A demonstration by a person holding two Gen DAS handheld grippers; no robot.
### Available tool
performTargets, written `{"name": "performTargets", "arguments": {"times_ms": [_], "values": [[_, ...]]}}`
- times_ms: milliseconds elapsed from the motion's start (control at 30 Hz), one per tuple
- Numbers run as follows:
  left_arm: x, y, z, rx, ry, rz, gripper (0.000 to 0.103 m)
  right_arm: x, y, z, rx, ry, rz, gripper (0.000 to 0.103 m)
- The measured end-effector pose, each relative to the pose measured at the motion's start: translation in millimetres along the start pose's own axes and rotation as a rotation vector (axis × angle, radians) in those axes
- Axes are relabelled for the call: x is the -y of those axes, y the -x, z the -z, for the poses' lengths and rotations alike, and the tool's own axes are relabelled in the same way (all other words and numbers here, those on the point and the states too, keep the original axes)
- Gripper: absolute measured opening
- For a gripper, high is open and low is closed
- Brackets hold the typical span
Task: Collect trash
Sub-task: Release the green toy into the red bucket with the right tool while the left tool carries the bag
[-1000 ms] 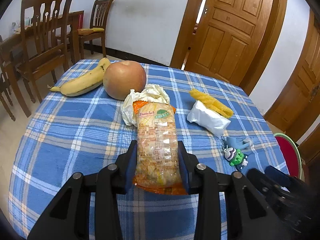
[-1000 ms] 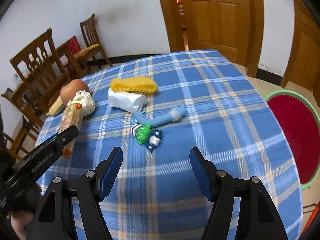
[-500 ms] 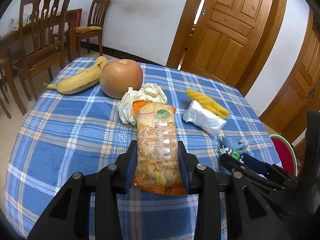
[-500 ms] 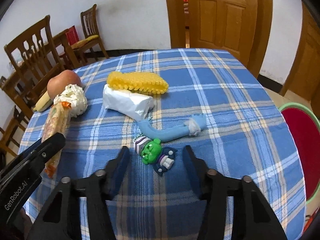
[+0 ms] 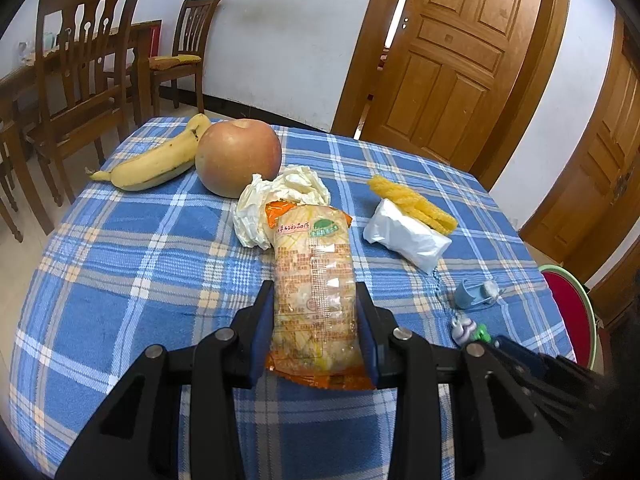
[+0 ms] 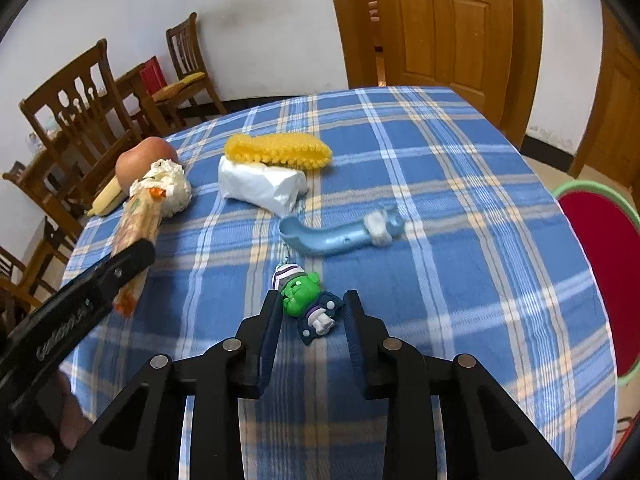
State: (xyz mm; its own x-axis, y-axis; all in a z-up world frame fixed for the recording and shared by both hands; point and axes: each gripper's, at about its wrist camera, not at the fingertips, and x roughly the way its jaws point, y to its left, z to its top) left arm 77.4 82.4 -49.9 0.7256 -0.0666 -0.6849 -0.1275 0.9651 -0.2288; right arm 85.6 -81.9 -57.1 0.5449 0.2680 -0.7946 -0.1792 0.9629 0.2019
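**Counter stock, both fingers engaged**

Left gripper (image 5: 316, 330): fingers clenched on the sides of a snack packet (image 5: 314, 280), a clear wrapper with orange ends; packet runs lengthwise away from the fingers, far end touching a crumpled tissue (image 5: 280, 204).

Right gripper (image 6: 312, 316): fingers have just been closing, with a green toy figure (image 6: 306, 298) between them. The left finger (image 6: 272, 320) lies against the figure's head; the right finger stands just beside its body, contact not clear. The figure lies on the cloth, joined by a small chain to a light blue plastic piece (image 6: 340, 236) beyond it.

Further items on the counter (image 5: 132, 264), covered in blue plaid cloth:
- White wrapped packet (image 6: 262, 184), behind the blue piece.
- Yellow ridged piece (image 6: 280, 150), touching the white packet's far side.
- Apple (image 5: 238, 156), just behind the tissue.
- Banana (image 5: 156, 160), against the apple's left side in the left wrist view.

Surroundings: red bin with green rim (image 6: 600, 280) beside the counter's right edge; wooden chairs (image 5: 88, 72) at left; wooden doors (image 5: 452, 60) behind.
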Motion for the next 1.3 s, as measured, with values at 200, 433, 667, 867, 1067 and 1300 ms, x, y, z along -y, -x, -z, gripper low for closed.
{"name": "performTargets", "arguments": {"times_ms": [200, 433, 667, 867, 1067, 1300], "values": [[3, 2, 0, -0.002, -0.010, -0.006, 0.038, 4, 8, 6, -0.001, -0.004, -0.023, 0.031], [10, 10, 0, -0.004, -0.027, 0.011, 0.038, 12, 28, 12, 0.034, -0.036, -0.052, 0.031], [23, 21, 1, -0.014, -0.040, 0.051, 0.038, 34, 60, 18, 0.098, -0.098, -0.058, 0.031], [43, 28, 3, -0.029, -0.059, 0.098, 0.038, 59, 78, 22, 0.138, -0.156, -0.048, 0.031], [68, 35, 6, -0.036, -0.100, 0.132, 0.038, 86, 92, 29, 0.169, -0.214, -0.036, 0.031], [108, 38, 10, -0.059, -0.161, 0.188, 0.038, 116, 113, 33, 0.209, -0.281, -0.021, 0.031]]}}
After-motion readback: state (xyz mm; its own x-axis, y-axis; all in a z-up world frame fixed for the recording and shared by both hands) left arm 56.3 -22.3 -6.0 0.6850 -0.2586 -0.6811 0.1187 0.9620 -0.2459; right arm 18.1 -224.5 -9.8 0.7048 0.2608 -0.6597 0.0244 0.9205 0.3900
